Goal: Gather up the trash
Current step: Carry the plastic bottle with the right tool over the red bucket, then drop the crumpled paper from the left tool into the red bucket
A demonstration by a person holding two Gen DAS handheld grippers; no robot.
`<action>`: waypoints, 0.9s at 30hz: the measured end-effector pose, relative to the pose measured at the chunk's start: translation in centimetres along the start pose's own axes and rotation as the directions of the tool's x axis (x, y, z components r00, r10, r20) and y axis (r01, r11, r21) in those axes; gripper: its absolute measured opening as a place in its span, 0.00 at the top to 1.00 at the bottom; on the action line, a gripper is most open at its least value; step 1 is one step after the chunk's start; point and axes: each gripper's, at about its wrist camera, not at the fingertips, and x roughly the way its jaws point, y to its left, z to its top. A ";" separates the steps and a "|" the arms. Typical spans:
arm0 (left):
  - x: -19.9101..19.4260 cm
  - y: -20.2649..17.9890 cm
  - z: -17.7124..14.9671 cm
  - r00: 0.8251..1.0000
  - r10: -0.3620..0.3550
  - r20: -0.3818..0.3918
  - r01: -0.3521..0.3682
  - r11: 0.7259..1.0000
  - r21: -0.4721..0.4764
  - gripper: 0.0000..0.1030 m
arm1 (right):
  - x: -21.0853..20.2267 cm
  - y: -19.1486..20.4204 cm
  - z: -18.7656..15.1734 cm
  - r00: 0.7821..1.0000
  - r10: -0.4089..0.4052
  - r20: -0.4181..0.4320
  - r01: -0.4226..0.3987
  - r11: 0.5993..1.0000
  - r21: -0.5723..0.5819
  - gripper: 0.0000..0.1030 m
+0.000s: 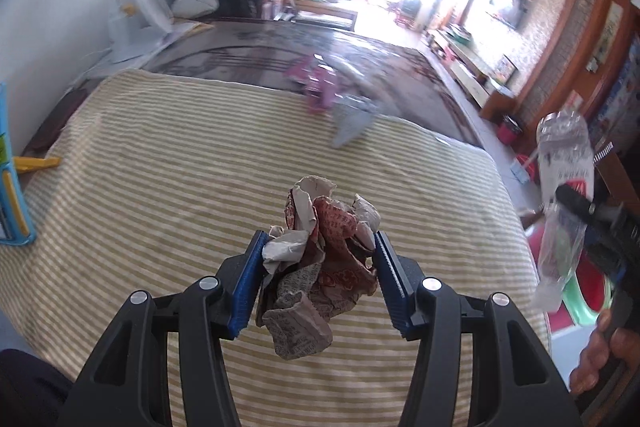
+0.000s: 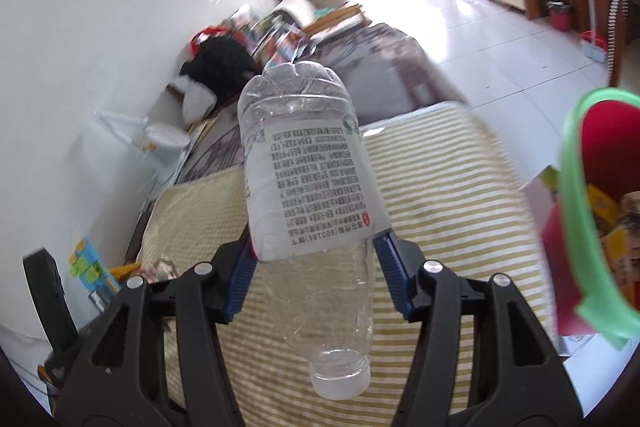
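Bottle (image 2: 312, 211) label: small print, "600186"; crumpled wrapper (image 1: 320, 267) red print, unreadable.

Left wrist view: sits close behind the left tongs (image 1: 318, 279), facing steeply down over the striped cloth (image 1: 160, 155).
Right wrist view: close behind the right tongs (image 2: 314, 267), facing less steeply.
Shared: striped cloth, far room.
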 end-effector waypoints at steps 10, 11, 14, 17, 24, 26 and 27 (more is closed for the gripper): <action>0.7 -7.6 -1.3 0.993 -0.104 -0.046 0.109 0.986 0.127 0.51 | -8.4 -8.9 2.2 0.917 -0.352 0.191 0.323 0.932 0.165 0.47; 0.8 -8.5 -1.3 0.992 -0.119 -0.050 0.125 0.983 0.136 0.51 | -8.9 -9.9 2.2 0.907 -0.376 0.192 0.340 0.920 0.196 0.47; 0.9 -11.3 -1.1 0.983 -0.174 -0.056 0.181 0.969 0.166 0.51 | -10.2 -12.6 2.1 0.886 -0.423 0.188 0.368 0.890 0.270 0.47; 0.8 -14.7 -0.9 0.964 -0.253 -0.079 0.264 0.947 0.184 0.51 | -10.8 -13.9 2.0 0.855 -0.485 0.182 0.414 0.851 0.323 0.45; 1.2 -24.5 -0.7 0.867 -0.462 -0.185 0.495 0.837 0.232 0.51 | -15.7 -16.6 0.6 0.729 -0.611 0.309 0.382 0.738 0.557 0.08; 1.5 -27.3 -0.7 0.837 -0.502 -0.218 0.545 0.803 0.243 0.51 | -17.4 -17.1 -0.1 0.679 -0.642 0.357 0.353 0.712 0.608 0.07; 1.7 -28.5 -0.7 0.824 -0.516 -0.232 0.563 0.789 0.244 0.51 | -18.3 -17.3 -0.6 0.652 -0.656 0.380 0.333 0.699 0.633 0.07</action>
